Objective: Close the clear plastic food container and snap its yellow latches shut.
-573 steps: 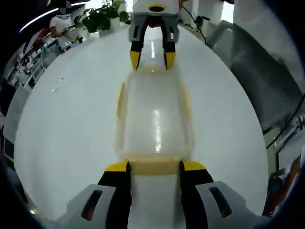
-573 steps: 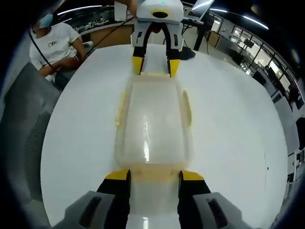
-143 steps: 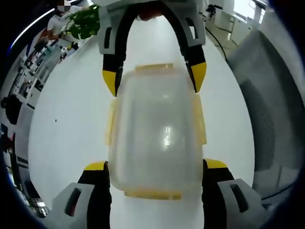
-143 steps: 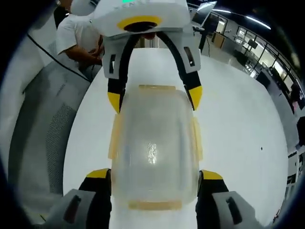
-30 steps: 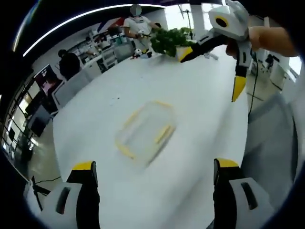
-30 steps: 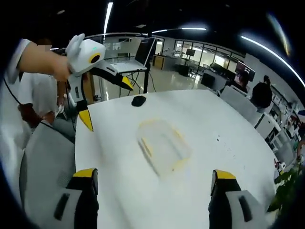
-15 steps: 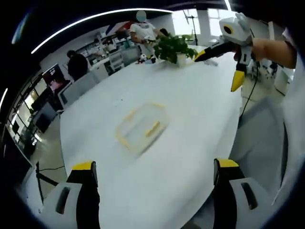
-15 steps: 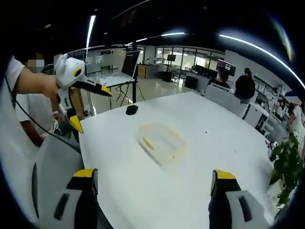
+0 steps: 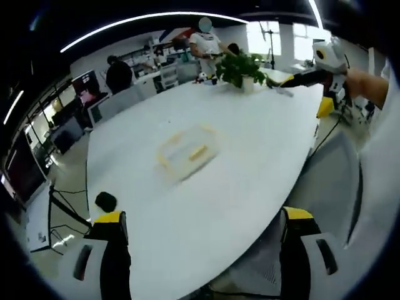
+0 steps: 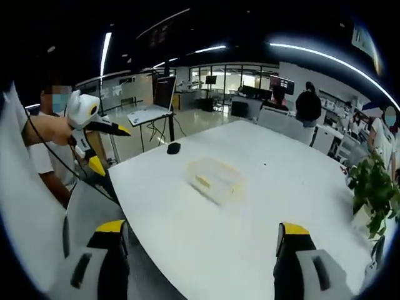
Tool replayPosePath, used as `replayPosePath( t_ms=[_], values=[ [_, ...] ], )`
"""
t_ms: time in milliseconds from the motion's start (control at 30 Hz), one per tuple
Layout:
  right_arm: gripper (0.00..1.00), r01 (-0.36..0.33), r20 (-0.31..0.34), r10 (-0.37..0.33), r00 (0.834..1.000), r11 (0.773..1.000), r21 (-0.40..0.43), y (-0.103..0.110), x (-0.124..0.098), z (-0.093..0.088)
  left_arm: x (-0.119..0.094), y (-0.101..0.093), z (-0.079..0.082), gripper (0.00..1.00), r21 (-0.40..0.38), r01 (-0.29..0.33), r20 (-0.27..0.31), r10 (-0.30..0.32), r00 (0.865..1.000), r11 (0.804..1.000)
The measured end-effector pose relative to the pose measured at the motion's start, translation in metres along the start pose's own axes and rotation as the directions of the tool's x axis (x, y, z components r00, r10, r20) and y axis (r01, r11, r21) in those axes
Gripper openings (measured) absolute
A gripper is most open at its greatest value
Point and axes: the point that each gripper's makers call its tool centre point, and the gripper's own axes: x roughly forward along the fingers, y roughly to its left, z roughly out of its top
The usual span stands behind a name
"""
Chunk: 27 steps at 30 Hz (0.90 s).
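The clear plastic container (image 9: 187,152) with yellow latches lies lid-on in the middle of the white table (image 9: 250,162). It is too small to tell how the latches sit. In the right gripper view the container (image 10: 215,173) is just as far off. My left gripper (image 9: 203,219) is open, held well back from the table's edge with nothing between its jaws. My right gripper (image 10: 200,228) is open too, off the opposite edge. Each gripper appears in the other's view, held in a hand: the right gripper (image 9: 306,94) and the left gripper (image 10: 107,149).
A potted plant (image 9: 240,65) stands at the table's far end, also seen as the plant (image 10: 372,187). A black mouse (image 10: 174,148) lies near a table edge, with a laptop (image 10: 153,103) on a stand behind. Grey chairs (image 9: 325,181) (image 10: 87,206) flank the table. Several people stand in the background.
Both cameras have pulled further back from the table, so the container looks smaller and farther. Both grippers stay open and the container has not moved.
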Motion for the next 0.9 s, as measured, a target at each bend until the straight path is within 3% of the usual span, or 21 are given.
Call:
replayPosePath(
  t_ms=[67, 300, 433, 567, 900],
  values=[
    [0.99, 0.014, -0.016, -0.014, 1.000, 1.000, 0.005, -0.001, -0.006, -0.009, -0.006, 0.000, -0.005, 0.99, -0.053, -0.014, 0.012, 0.014, 1.000, 0.998],
    [0.99, 0.057, -0.026, -0.055, 0.998, 0.997, 0.059, -0.004, -0.032, -0.028, -0.018, -0.002, -0.028, 0.99, -0.106, -0.042, -0.011, 0.041, 0.999, 0.993],
    [0.99, 0.091, -0.039, -0.090, 0.995, 0.995, 0.039, -0.004, -0.042, -0.035, -0.025, -0.006, -0.039, 0.99, -0.133, -0.050, -0.025, 0.047, 0.999, 0.990],
    [0.99, 0.068, -0.060, -0.068, 0.996, 0.998, 0.013, 0.006, -0.045, -0.040, -0.029, -0.010, -0.045, 0.99, -0.153, -0.053, -0.032, 0.048, 0.998, 0.987],
    [0.99, 0.100, -0.069, -0.098, 0.993, 0.995, 0.024, -0.001, -0.049, -0.041, -0.037, -0.006, -0.049, 0.99, -0.185, -0.075, -0.036, 0.070, 0.997, 0.980]
  ],
)
